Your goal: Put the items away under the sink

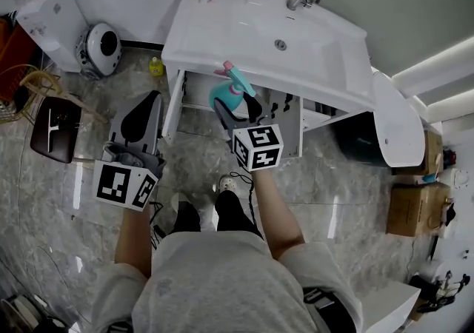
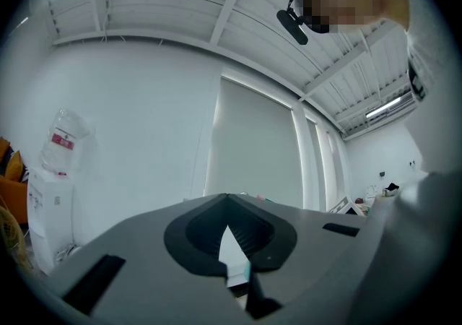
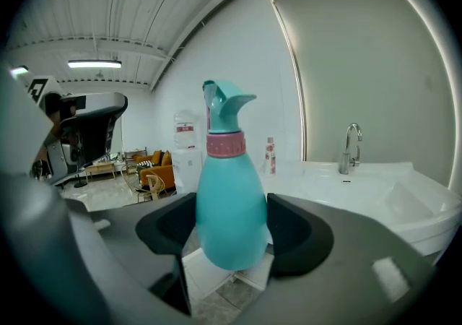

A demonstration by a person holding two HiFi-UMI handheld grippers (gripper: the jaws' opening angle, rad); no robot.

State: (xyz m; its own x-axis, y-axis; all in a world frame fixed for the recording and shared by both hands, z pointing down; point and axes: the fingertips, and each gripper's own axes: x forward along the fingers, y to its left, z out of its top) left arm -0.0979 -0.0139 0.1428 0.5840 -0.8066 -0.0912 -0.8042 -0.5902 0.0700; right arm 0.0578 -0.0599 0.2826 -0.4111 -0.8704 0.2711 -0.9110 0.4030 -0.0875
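1. One item in hand: the right gripper is clamped on a teal spray bottle, jaws pressing its lower body from both sides.
2. Bottle's long axis is upright in the right gripper view, with the pink collar and trigger head on top.
3. Bottle position: in the air, just in front of the near edge of the sink, not yet under it.
4. Key relation: the under-sink space lies below and farther than the bottle. Judged, the move is down, then forward beneath the rim, with the tall trigger head at risk of catching it.
5. Left gripper: jaws closed together, nothing between them, held to the left, well apart from the sink opening. The right gripper is the nearer one.
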